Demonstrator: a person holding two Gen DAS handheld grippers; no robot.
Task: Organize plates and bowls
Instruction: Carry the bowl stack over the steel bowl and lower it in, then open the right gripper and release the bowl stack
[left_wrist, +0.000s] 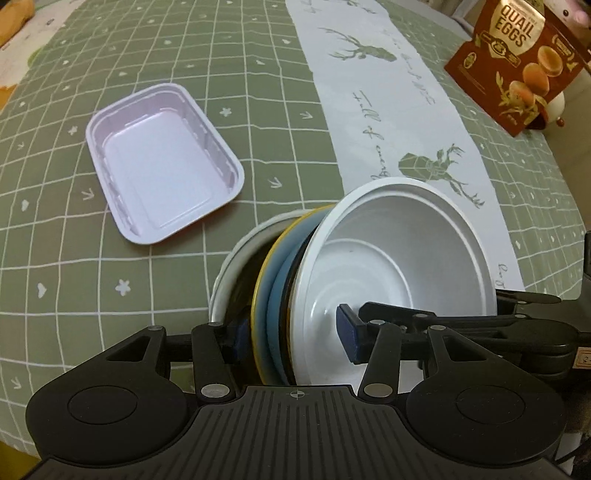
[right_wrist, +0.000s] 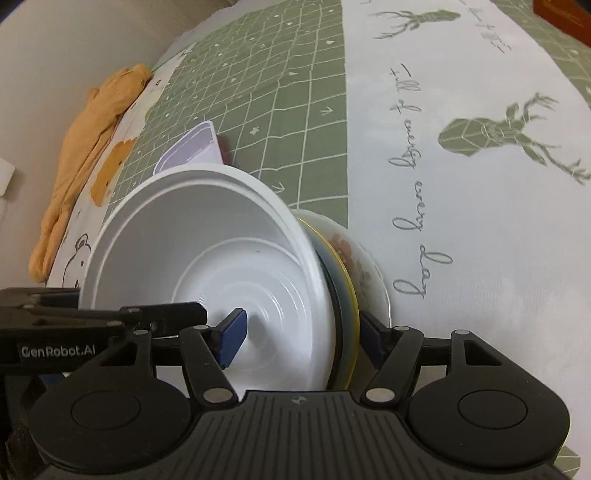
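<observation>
Left wrist | stack of dishes (left_wrist: 280, 295) on edge, white bowl (left_wrist: 399, 273) opening sideways | both claws clamp stack

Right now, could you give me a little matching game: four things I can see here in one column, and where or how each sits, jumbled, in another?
1 white bowl
2 pale rectangular tray
3 quail eggs box
4 orange cloth

A crumpled in a heap
B stacked on plates
C lying empty on the green checked tablecloth
D standing upright

Pairs: 1-B, 2-C, 3-D, 4-A
</observation>
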